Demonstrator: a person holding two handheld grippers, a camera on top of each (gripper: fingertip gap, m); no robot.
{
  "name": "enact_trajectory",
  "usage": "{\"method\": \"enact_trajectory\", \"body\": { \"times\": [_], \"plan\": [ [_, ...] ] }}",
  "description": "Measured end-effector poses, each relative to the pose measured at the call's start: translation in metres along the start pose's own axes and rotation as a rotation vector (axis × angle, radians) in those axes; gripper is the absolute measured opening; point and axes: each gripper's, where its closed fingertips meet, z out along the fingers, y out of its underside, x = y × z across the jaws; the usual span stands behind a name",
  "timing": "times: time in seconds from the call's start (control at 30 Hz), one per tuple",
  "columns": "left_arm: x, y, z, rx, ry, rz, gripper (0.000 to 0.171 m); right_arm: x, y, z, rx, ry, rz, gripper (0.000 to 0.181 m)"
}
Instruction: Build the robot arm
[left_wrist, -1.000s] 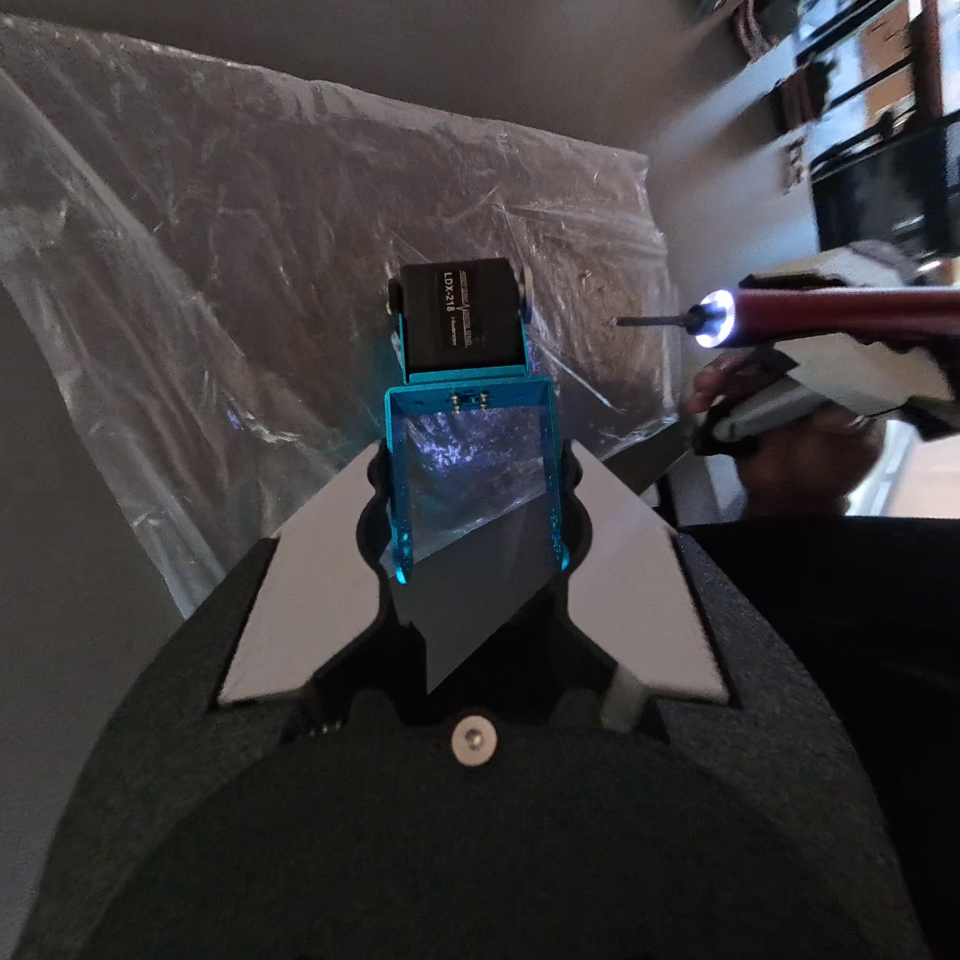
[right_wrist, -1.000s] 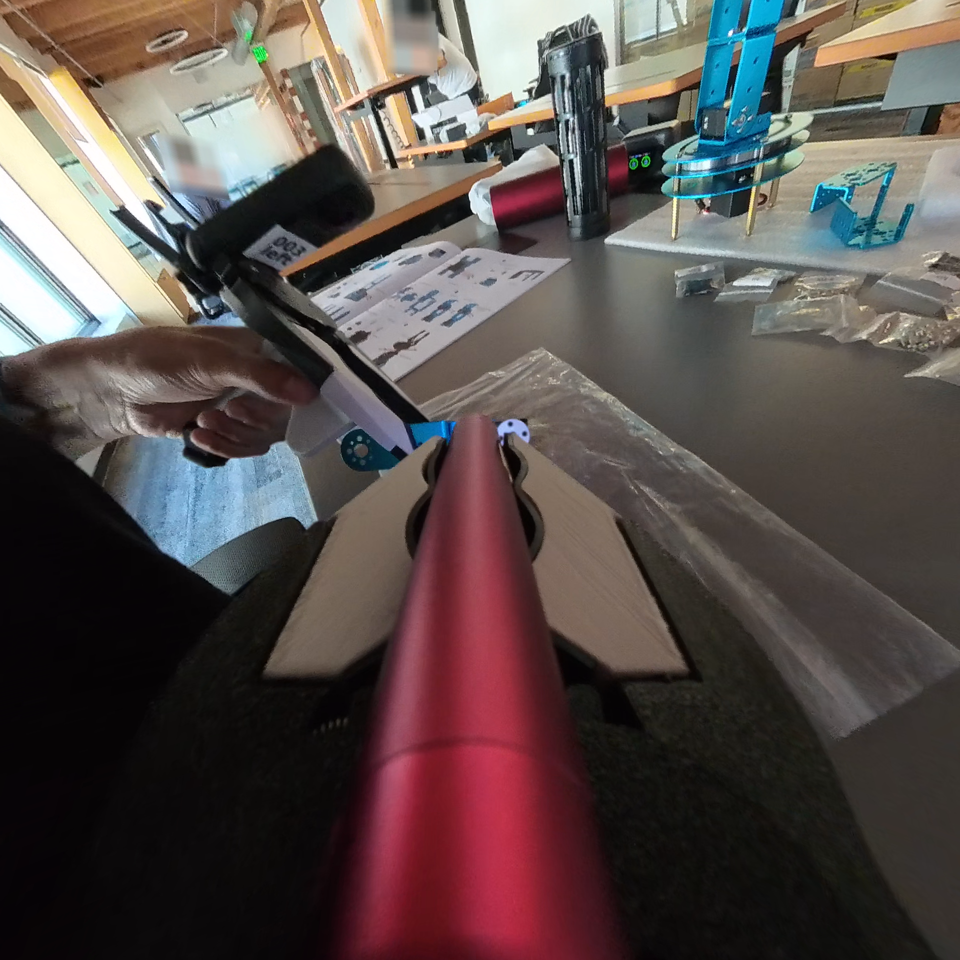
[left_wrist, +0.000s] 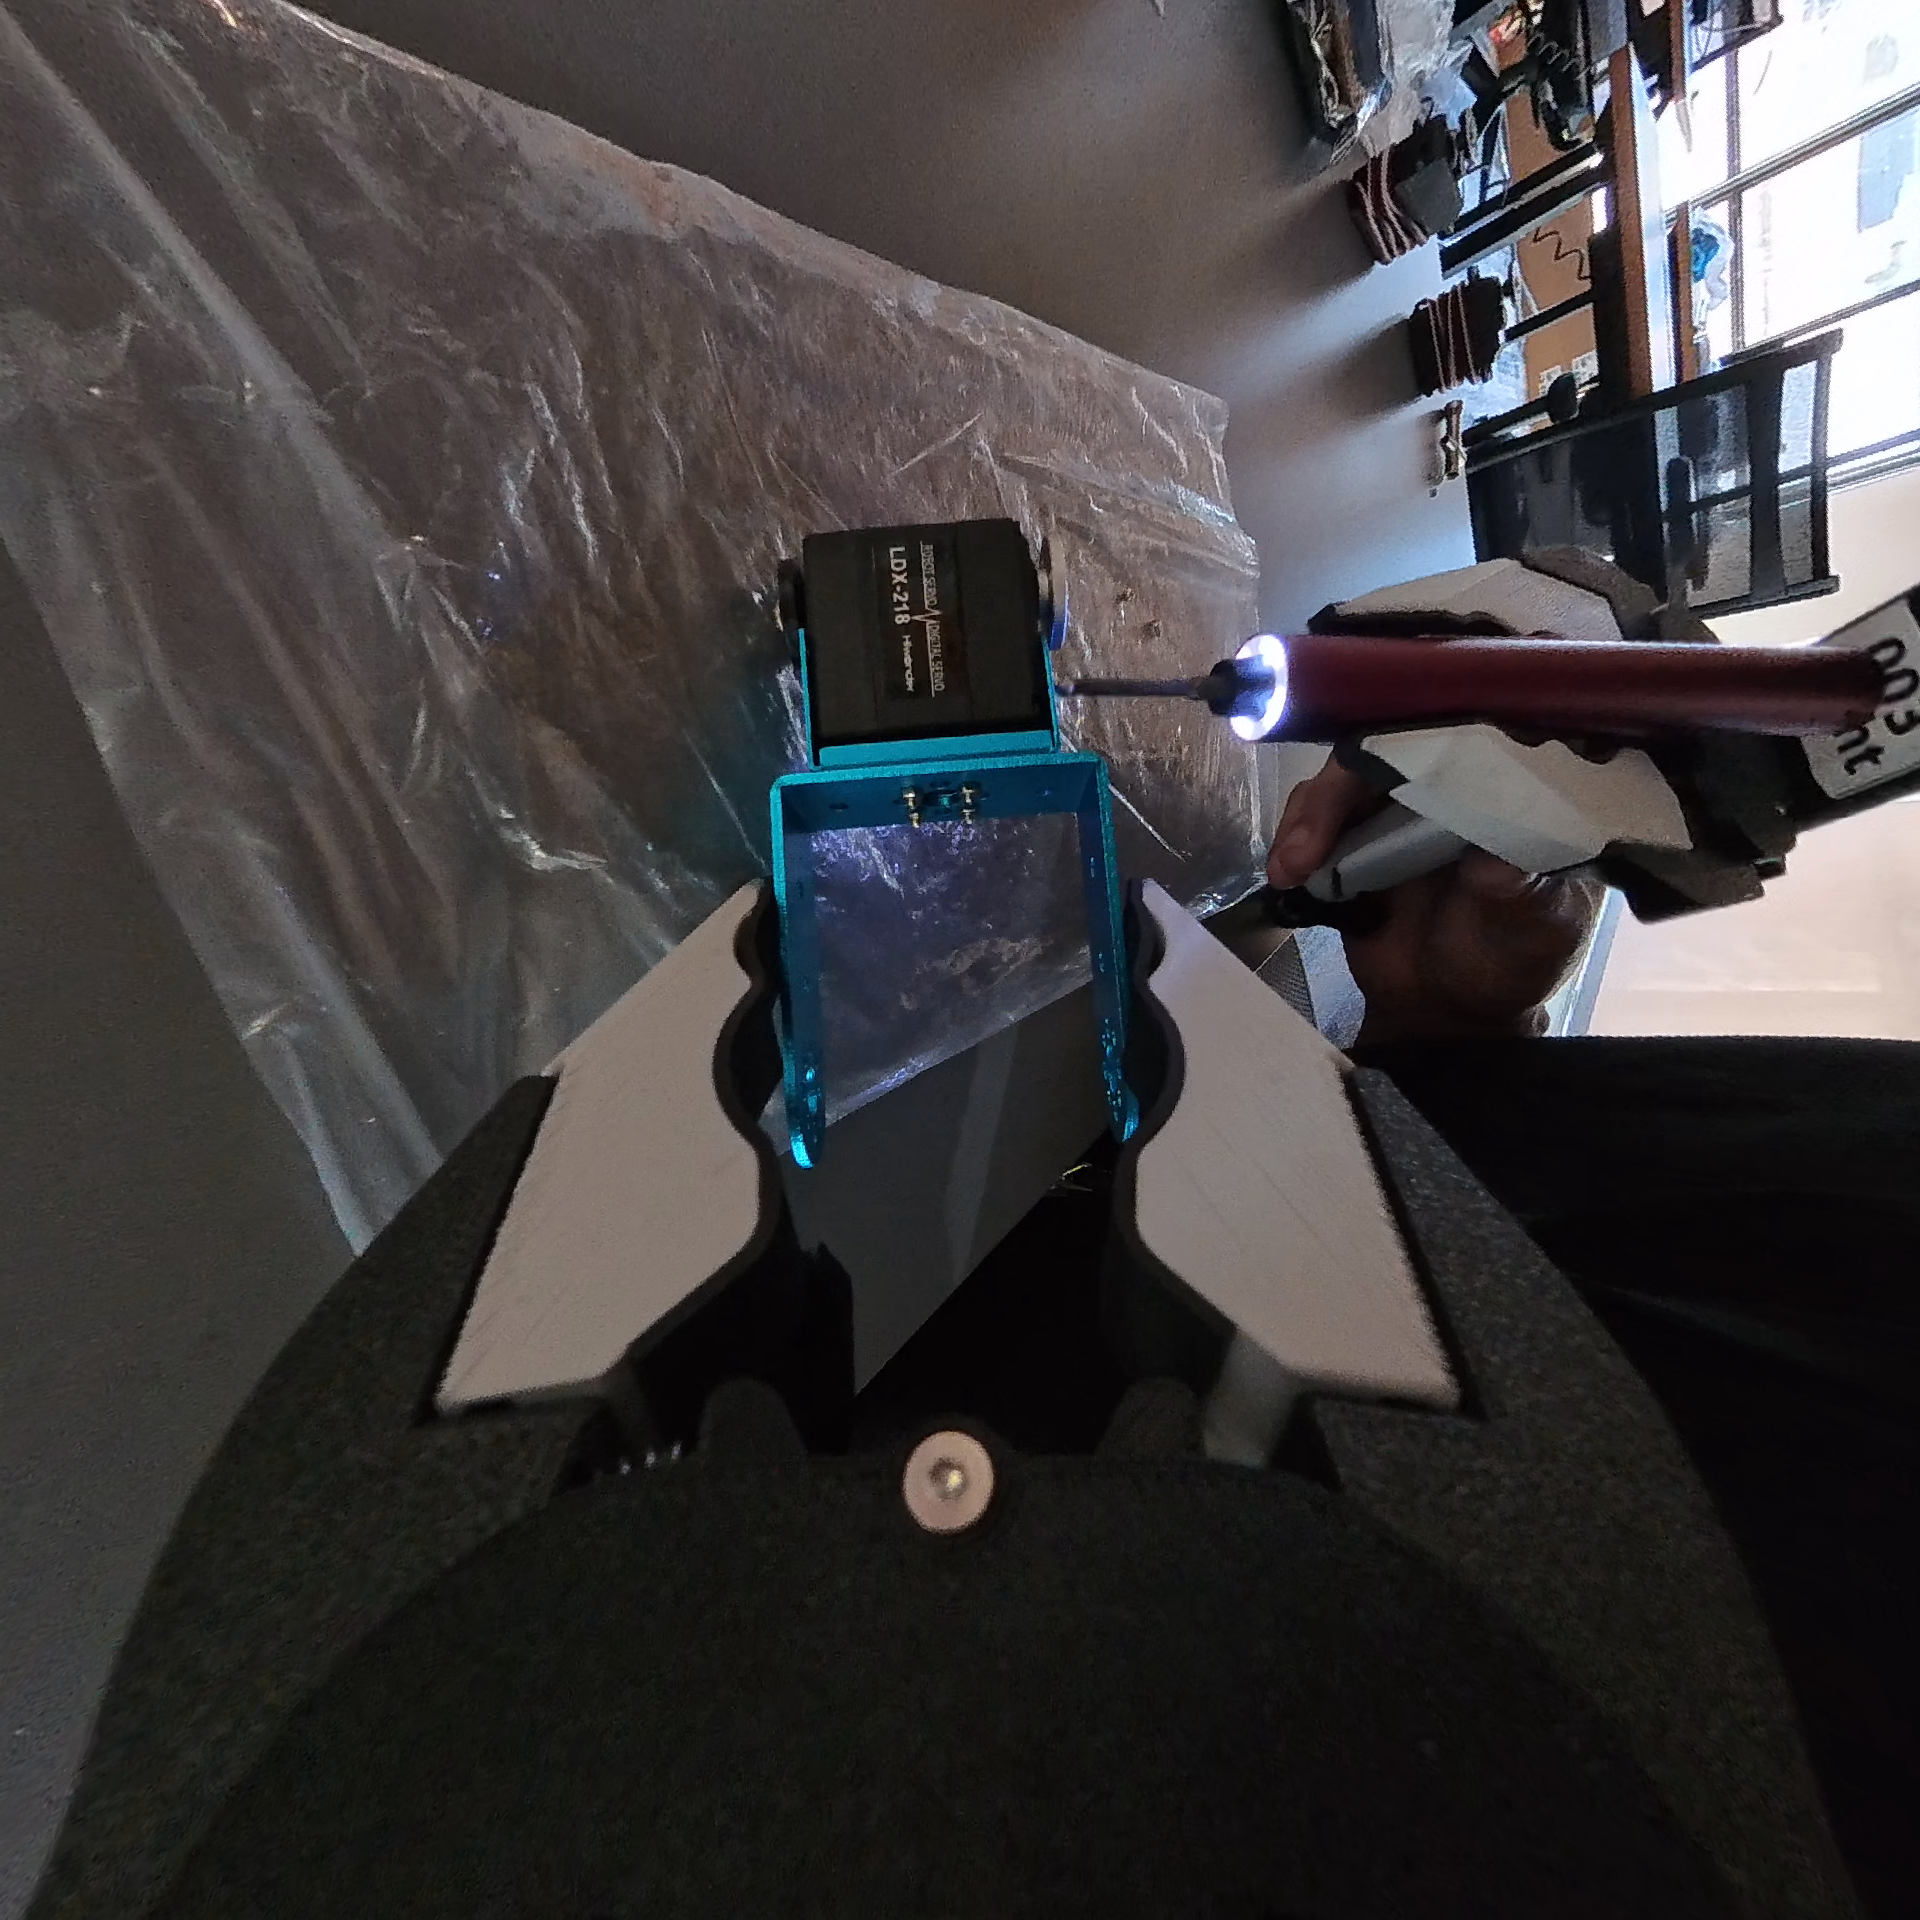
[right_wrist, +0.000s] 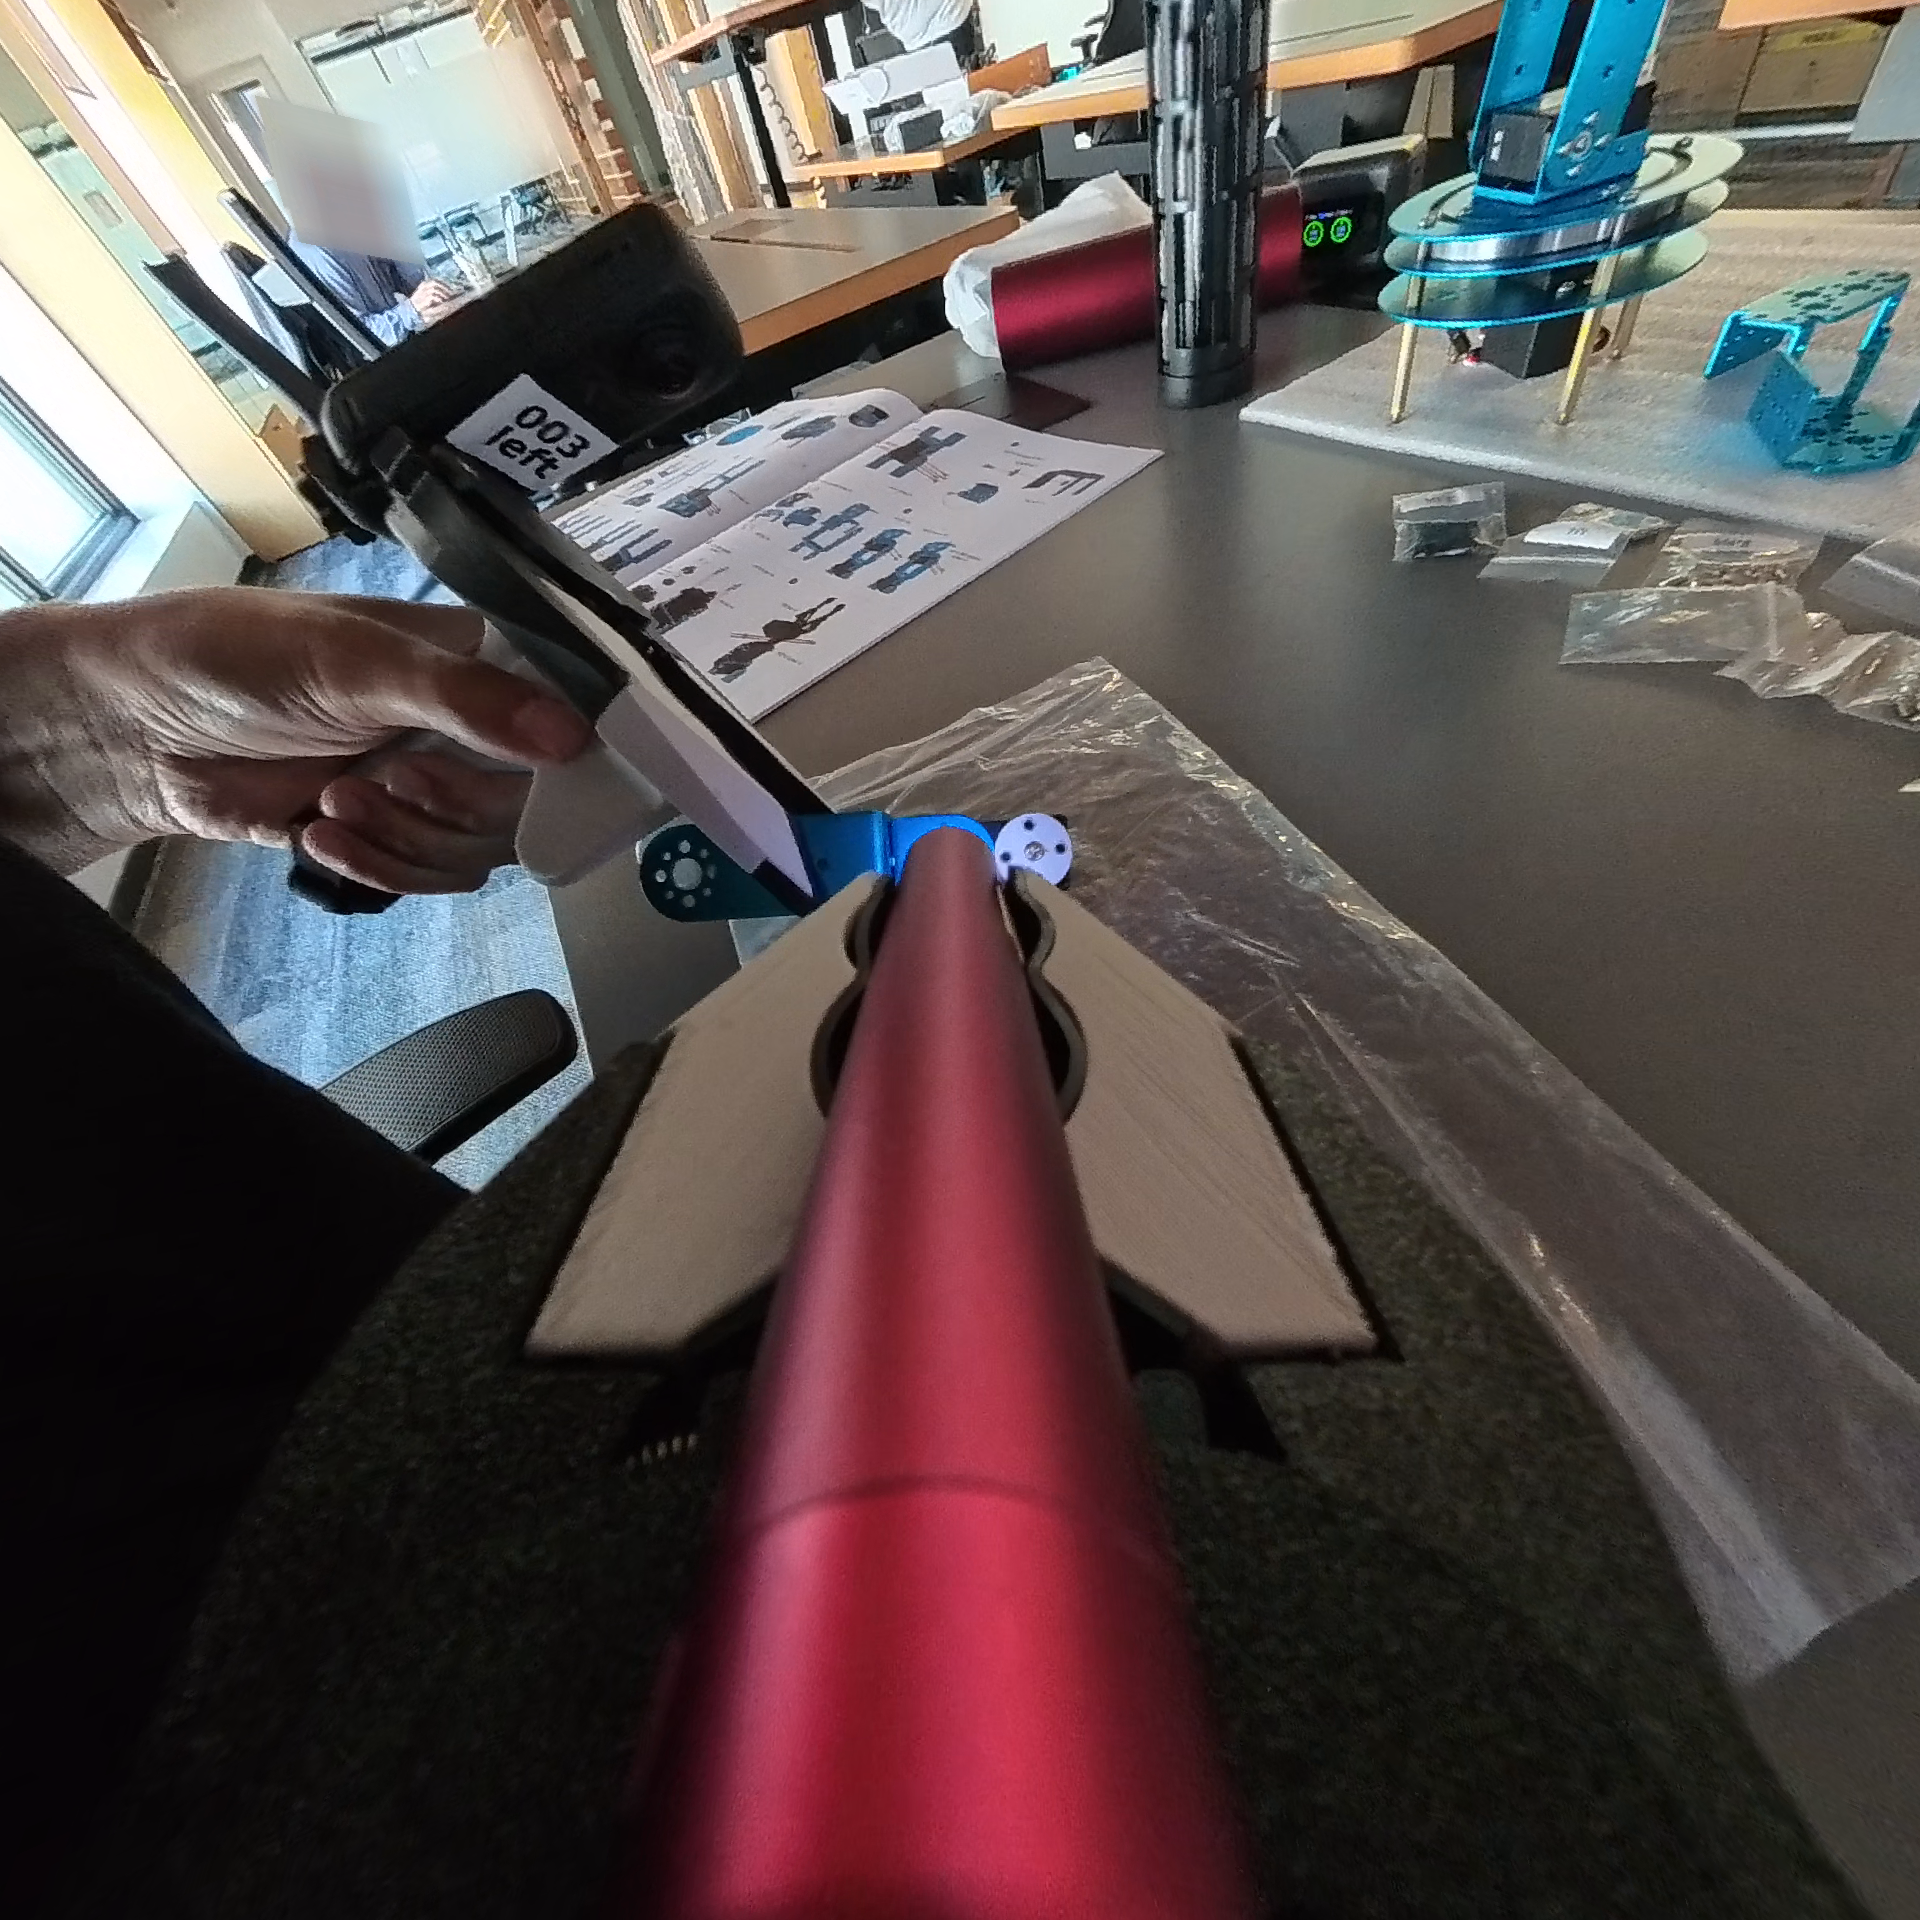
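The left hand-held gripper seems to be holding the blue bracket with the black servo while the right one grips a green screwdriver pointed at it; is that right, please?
Nearly: the screwdriver is red, not green, as both wrist views show. The left hand-held gripper does hold the blue bracket with the black servo, and the right hand-held gripper grips the screwdriver pointed at it.

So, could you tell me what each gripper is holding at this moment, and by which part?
The left gripper clamps the blue bracket by its two side plates. The right gripper grips the red electric screwdriver around its barrel.
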Motion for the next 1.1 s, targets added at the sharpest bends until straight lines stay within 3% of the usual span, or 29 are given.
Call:
{"method": "enact_trajectory", "body": {
  "times": [1.1],
  "plan": [
    [-0.0003, 0.0033, 0.0053, 0.006, -0.125, 0.107, 0.065, 0.0023, 0.0048, -0.0081, -0.053, 0.058, -0.072, 0.023]
  ]
}}
